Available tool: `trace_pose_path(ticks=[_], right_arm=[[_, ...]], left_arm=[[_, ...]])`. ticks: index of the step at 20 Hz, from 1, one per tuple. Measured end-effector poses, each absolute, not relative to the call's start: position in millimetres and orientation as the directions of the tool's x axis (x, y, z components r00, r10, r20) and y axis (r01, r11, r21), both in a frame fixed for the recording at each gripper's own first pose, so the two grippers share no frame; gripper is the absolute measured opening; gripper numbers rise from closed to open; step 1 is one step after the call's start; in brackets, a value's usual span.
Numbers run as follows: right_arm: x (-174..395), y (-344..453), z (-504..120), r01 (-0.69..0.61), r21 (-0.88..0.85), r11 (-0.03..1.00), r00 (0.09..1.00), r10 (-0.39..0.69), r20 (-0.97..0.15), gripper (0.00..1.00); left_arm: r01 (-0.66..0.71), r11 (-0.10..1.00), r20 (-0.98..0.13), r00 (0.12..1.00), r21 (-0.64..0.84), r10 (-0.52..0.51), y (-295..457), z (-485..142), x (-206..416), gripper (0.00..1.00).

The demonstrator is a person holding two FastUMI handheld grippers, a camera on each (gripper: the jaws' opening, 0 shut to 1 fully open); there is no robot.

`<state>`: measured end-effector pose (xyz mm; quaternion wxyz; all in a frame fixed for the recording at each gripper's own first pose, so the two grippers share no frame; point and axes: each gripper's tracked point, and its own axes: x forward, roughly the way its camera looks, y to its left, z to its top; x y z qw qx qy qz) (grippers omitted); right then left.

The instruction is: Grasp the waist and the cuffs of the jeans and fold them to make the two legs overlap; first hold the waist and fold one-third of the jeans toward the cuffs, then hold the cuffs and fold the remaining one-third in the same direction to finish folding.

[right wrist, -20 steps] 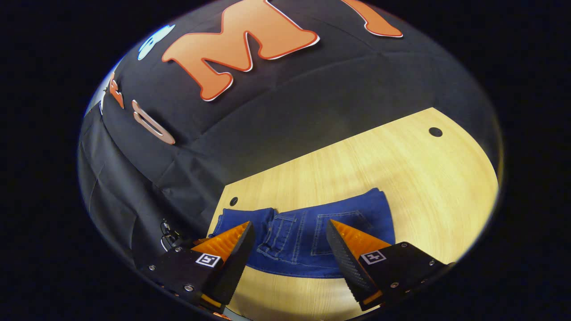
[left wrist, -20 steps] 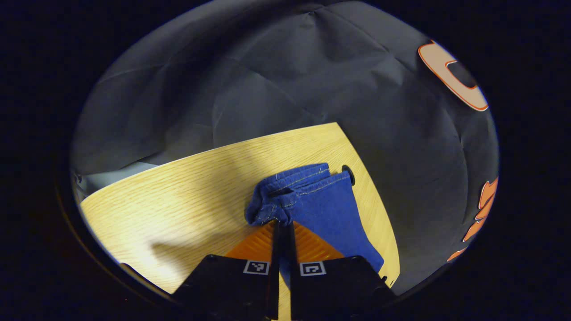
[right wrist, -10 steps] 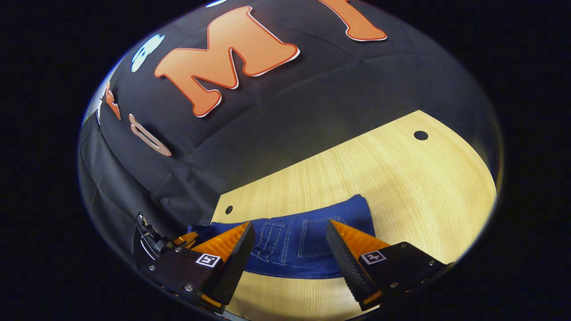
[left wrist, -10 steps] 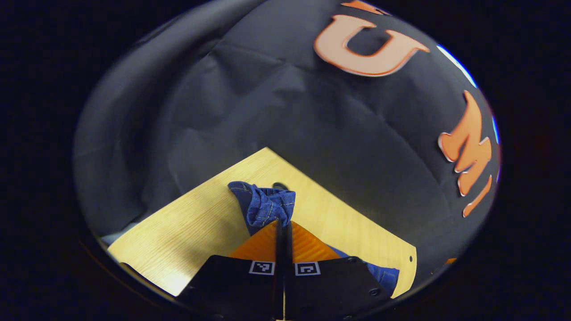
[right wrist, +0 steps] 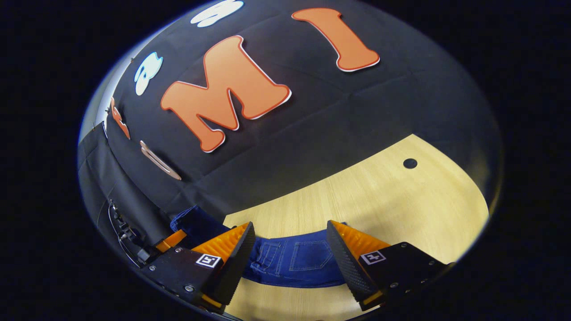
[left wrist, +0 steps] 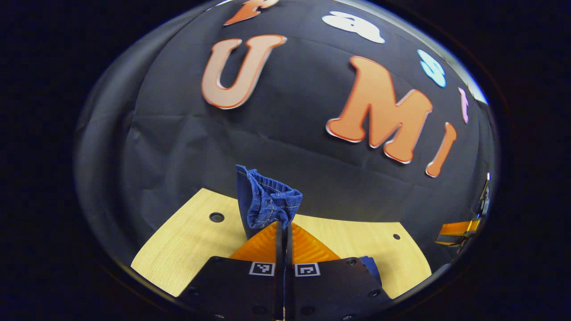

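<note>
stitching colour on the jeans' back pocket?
Pale, light-coloured thread on the blue denim jeans' back pocket, clearest in the right gripper view.

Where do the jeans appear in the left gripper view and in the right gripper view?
Left gripper view: the jeans stand bunched at lower centre, pinched in the left gripper, lifted above the table.
Right gripper view: the jeans lie at the bottom centre, between the open fingers of the right gripper.
Shared landmark: the light wooden table with dark round holes.
</note>
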<state>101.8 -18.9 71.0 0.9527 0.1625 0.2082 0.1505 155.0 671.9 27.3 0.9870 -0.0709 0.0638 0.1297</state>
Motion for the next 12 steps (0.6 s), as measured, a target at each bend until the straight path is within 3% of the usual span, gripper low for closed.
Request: trace_pose_path(ticks=[4,7,10,12], right_arm=[[103,-70,92,-0.201,0.301,0.932,0.903,0.296,-0.311,0.98],[96,-110,98,-0.168,0.288,0.943,0.918,0.256,-0.302,0.98],[92,-145,91,-0.114,0.282,0.953,0.926,0.205,-0.318,0.98],[88,-168,79,-0.08,0.249,0.965,0.924,0.165,-0.344,0.98]], left_arm=[[-0.129,0.989,-0.178,0.977,-0.07,0.115,557,7,206,0.02],[-0.025,0.996,-0.277,0.961,-0.086,0.001,464,-54,252,0.02],[0.012,1.0,-0.404,0.915,0.029,0.001,406,-138,270,0.02],[-0.004,0.992,-0.467,0.882,0.128,0.064,394,-194,275,0.02]])
